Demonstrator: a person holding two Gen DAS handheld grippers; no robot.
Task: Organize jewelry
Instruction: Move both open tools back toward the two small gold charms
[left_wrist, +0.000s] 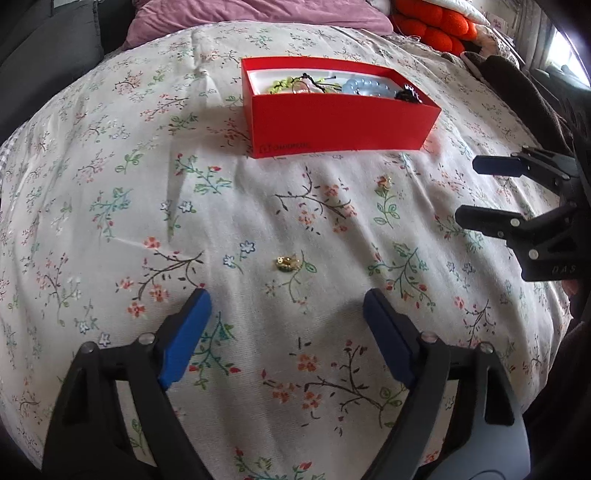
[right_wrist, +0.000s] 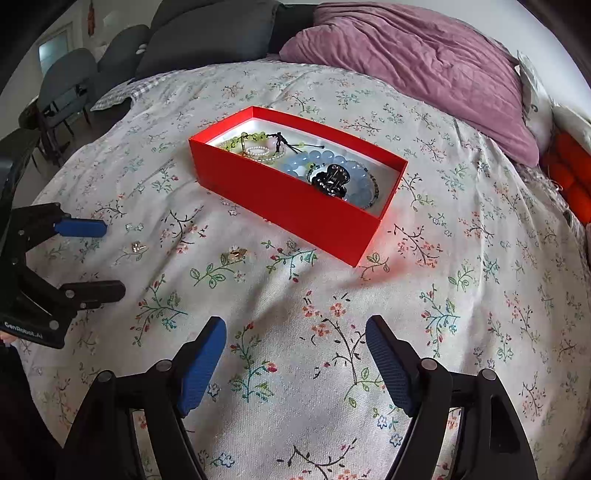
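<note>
Progress is well along: your red box (right_wrist: 295, 192), at 12 o'clock, already holds several bracelets. Two small gold pieces (left_wrist: 286, 263) (left_wrist: 384, 183) lie loose on the bedspread (left_wrist: 110, 221). Left gripper (left_wrist: 286, 332) and right gripper (right_wrist: 295, 362) stand wide, empty.

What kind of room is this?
Most likely a bedroom: the red box of jewelry sits on a bed with a floral bedspread, a purple pillow at its head and grey cushions behind.
</note>
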